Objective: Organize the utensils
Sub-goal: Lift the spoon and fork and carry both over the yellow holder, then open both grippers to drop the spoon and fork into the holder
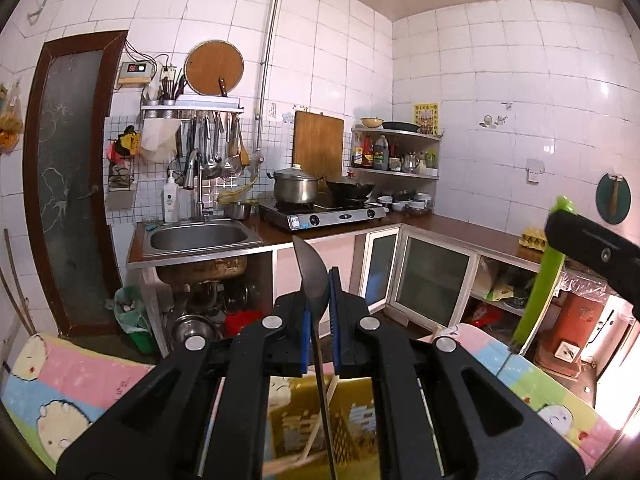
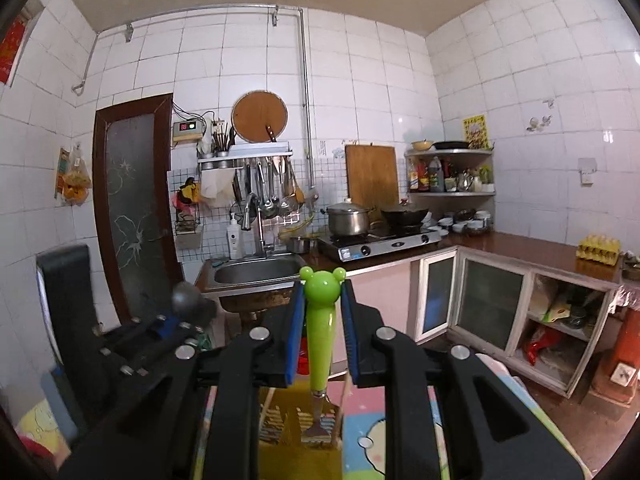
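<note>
A cartoon-print mat (image 1: pixel 80 376) lies under me, a yellow basket (image 2: pixel 280 412) on it. My left gripper (image 1: pixel 319 312) pinches a spoon (image 1: pixel 311 276), my right gripper (image 2: pixel 322 320) a green-handled fork (image 2: pixel 320 320), both above the basket. Next, probably, I find each its slot; sink (image 1: pixel 200 236) beyond.

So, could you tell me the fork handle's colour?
Bright green fork handle, clearest in the right wrist view.

Spoon (image 1: pixel 314 280) in left tongs (image 1: pixel 319 312), fork (image 2: pixel 319 344) in right tongs (image 2: pixel 322 328); basket (image 1: pixel 296 412) on table (image 1: pixel 76 384) below.

Both wrist views level, toward sink (image 1: pixel 199 237).
</note>
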A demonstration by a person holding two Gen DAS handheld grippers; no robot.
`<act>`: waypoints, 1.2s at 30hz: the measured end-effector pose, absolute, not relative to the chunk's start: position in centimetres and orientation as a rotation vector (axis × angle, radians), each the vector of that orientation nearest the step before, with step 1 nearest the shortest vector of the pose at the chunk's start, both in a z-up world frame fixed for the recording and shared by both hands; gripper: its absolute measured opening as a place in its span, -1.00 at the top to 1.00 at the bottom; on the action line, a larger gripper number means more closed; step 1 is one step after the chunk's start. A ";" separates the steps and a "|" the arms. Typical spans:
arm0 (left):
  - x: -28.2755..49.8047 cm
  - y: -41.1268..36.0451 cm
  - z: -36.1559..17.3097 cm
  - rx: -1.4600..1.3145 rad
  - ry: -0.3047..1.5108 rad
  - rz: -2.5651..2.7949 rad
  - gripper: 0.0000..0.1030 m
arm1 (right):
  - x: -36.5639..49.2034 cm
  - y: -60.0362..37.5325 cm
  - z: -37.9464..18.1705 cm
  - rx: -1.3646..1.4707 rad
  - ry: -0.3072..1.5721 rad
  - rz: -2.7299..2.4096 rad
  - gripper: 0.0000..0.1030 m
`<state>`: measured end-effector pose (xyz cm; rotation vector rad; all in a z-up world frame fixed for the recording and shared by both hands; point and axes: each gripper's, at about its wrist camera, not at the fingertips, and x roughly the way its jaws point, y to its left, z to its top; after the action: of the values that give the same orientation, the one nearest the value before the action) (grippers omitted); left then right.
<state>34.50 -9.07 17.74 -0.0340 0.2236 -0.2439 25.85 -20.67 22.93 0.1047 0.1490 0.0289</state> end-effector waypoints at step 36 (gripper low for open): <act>34.9 -4.3 13.2 -0.055 0.385 -0.148 -0.42 | 31.6 -21.7 15.2 0.091 0.494 -0.065 -0.01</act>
<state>34.92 -4.34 13.21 -0.0551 0.3853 -0.1477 31.62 -21.66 15.15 0.0912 0.4939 -0.0653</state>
